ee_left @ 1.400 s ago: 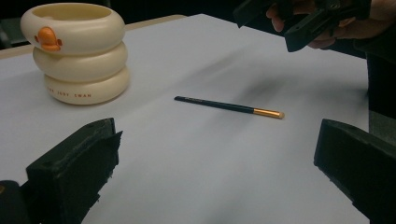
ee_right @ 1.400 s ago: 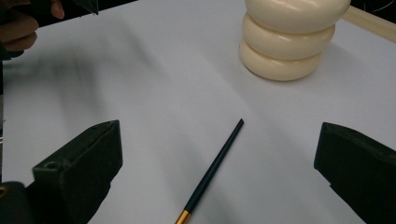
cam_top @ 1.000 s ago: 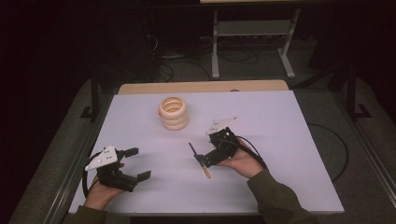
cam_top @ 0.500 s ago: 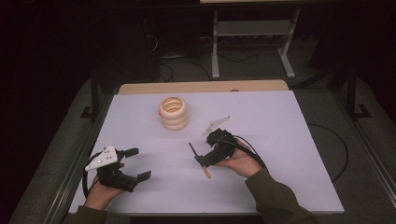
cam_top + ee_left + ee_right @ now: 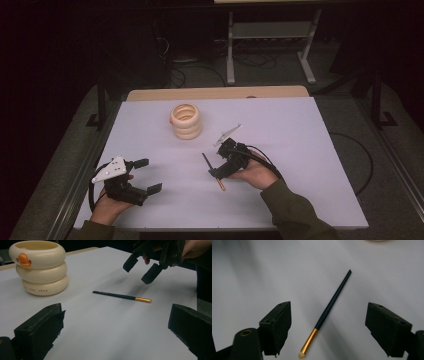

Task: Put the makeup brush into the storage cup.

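Counter, white-topped, seen from the high view: one slim dark brush with a gold ferrule lies flat near the middle, just below the right tool. Right tool hangs over the brush, gripped by the person's right hand; its jaws have just been closing, yet nothing is pinched and the brush lies free. Left tool sits near the front left edge, well apart from the brush, jaws spread and empty. Cream ring stack, three tiers, stands upright toward the far side.

Left gripper view: left tool with jaws wide apart, bare counter between them. Brush lies flat beyond, gold end pointing right. Ring stack stands at upper left, an orange mark on its top ring. Right tool hovers above the brush, not touching it.

Right gripper view: right tool with jaws spread, one either side of the brush; pads clear of it. Brush runs diagonally, gold end nearest.
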